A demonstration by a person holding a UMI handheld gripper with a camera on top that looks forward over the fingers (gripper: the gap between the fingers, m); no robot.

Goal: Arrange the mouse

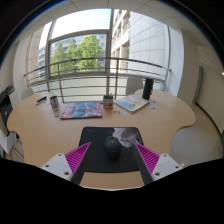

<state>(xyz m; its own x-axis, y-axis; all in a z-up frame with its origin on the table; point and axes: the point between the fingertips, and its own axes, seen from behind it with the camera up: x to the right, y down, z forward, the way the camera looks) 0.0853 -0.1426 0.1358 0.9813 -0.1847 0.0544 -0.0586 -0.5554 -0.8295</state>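
Note:
A dark mouse [113, 152] lies on a black mouse mat [108, 137] at the near edge of a wooden table [60, 128]. A pale, crumpled white thing [124, 135] lies on the mat just beyond the mouse. My gripper [112, 160] is open. Its two fingers with magenta pads [76, 158] stand either side of the mouse, with a gap at each side. The mouse rests on the mat between the fingertips.
On the far side of the table are a colourful book [81, 110], a small cup [108, 101], a light booklet [131, 103] and a dark upright object [147, 88]. Behind is a large window with a railing [90, 65]. A chair [8, 110] stands at the left.

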